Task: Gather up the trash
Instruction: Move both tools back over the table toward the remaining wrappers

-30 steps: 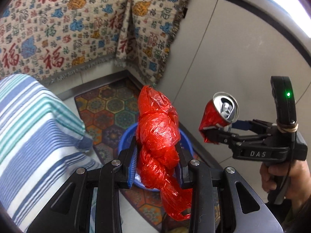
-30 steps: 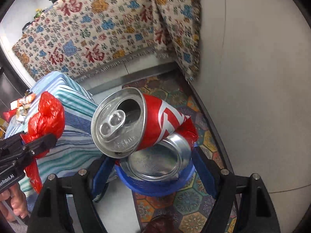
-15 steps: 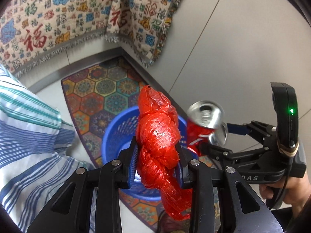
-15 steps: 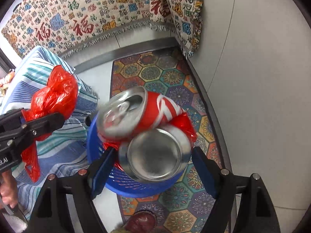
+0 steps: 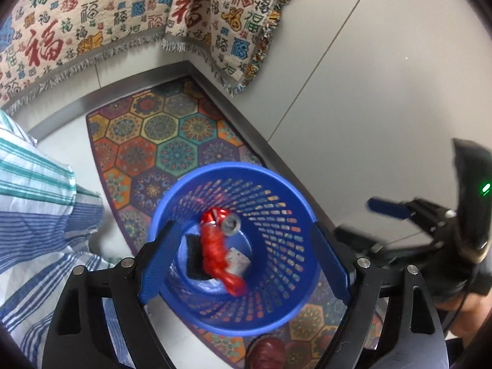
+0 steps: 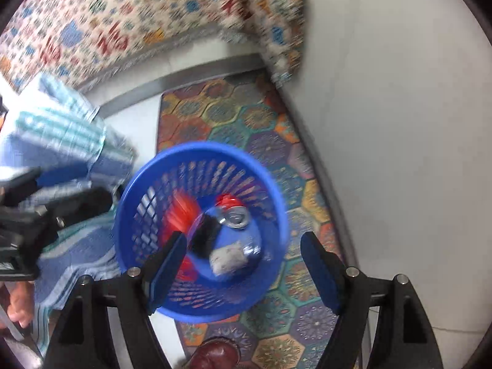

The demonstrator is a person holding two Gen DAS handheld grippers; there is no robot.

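left claw (image 5: 246, 261): opening, nothing between the pads
right claw (image 6: 243, 267): apart, closing slightly, empty
red bag (image 5: 216, 253): in blue basket (image 5: 295, 203)
risk: light basket tipping if clipped

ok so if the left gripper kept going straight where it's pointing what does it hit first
Probably the red plastic bag inside the blue basket; the left gripper, jaws opening and empty, points into its mouth. Depth is unclear.

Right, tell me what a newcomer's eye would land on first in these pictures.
First, the bright blue basket standing on the colourful hexagon-patterned mat in the corner of the room. Inside it lie a red plastic bag and a red drink can, among other scraps. Both tools, left tool and right tool, hang over the basket with nothing between their fingers; the left one's jaws are opening.
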